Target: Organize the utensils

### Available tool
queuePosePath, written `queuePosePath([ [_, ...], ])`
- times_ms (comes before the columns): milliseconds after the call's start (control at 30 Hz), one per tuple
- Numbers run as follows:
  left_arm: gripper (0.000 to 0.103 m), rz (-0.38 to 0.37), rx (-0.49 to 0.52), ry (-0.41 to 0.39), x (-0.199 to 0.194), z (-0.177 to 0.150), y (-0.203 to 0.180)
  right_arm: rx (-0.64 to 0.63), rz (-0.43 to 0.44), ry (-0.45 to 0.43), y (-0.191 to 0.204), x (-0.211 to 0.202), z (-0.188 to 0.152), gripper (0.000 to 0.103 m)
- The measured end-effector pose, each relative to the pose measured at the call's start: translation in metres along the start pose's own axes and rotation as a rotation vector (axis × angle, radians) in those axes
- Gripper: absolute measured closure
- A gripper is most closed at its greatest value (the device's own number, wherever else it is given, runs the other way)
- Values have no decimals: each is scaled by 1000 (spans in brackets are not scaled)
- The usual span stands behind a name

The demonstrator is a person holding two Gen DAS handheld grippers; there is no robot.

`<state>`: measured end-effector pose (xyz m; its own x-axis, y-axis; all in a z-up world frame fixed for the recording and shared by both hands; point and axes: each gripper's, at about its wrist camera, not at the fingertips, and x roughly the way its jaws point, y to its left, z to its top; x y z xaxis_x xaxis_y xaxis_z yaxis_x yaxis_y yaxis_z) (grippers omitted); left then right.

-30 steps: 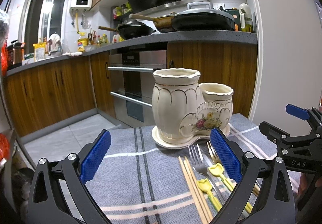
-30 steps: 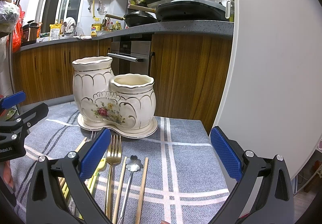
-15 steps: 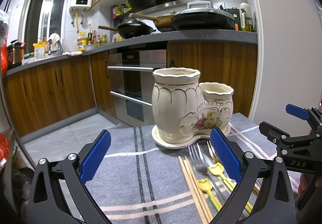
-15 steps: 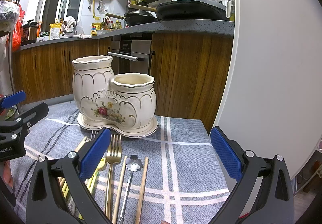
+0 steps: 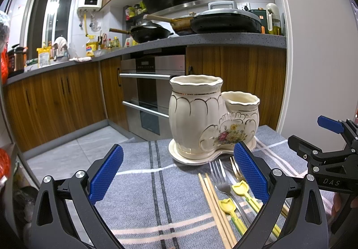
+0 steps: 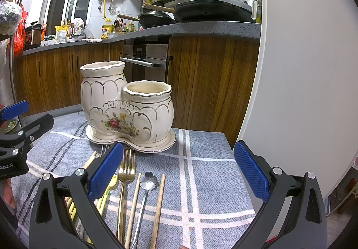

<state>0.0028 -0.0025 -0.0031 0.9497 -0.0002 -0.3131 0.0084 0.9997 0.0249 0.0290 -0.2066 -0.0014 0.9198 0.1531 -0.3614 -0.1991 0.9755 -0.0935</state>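
A cream ceramic two-cup utensil holder point(image 5: 201, 123) point(image 6: 125, 105) with gold trim and flowers stands on its saucer on the grey checked cloth; both cups look empty. In front of it lie utensils: wooden chopsticks point(image 5: 214, 204), a silver fork point(image 5: 220, 178), two yellow spoons point(image 5: 226, 206), a gold fork point(image 6: 125, 173), a flower-shaped spoon point(image 6: 148, 181) and more chopsticks point(image 6: 159, 204). My left gripper point(image 5: 179, 173) is open and empty, left of the utensils. My right gripper point(image 6: 179, 173) is open and empty, above the utensils' right side.
The table's cloth point(image 6: 208, 181) ends at the far edge behind the holder. A white wall point(image 6: 302, 70) stands close on the right. Wooden kitchen cabinets and an oven point(image 5: 152, 92) lie beyond the table. The right gripper shows in the left wrist view point(image 5: 331, 159).
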Motion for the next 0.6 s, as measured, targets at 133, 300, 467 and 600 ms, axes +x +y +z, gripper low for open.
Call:
queuePosePath([
  [133,5,0,-1,0,0,0,0,0,0,1,0,0,0,5],
  [300,5,1,-1,0,0,0,0,0,0,0,-1,1,0,5],
  [467,5,1,-2,-1,4,-3,-1,1,-1,1,-2,0,1,5],
  [600,5,0,0,1,4,-2,-1,41,-29,14,-6,7,-3,5],
])
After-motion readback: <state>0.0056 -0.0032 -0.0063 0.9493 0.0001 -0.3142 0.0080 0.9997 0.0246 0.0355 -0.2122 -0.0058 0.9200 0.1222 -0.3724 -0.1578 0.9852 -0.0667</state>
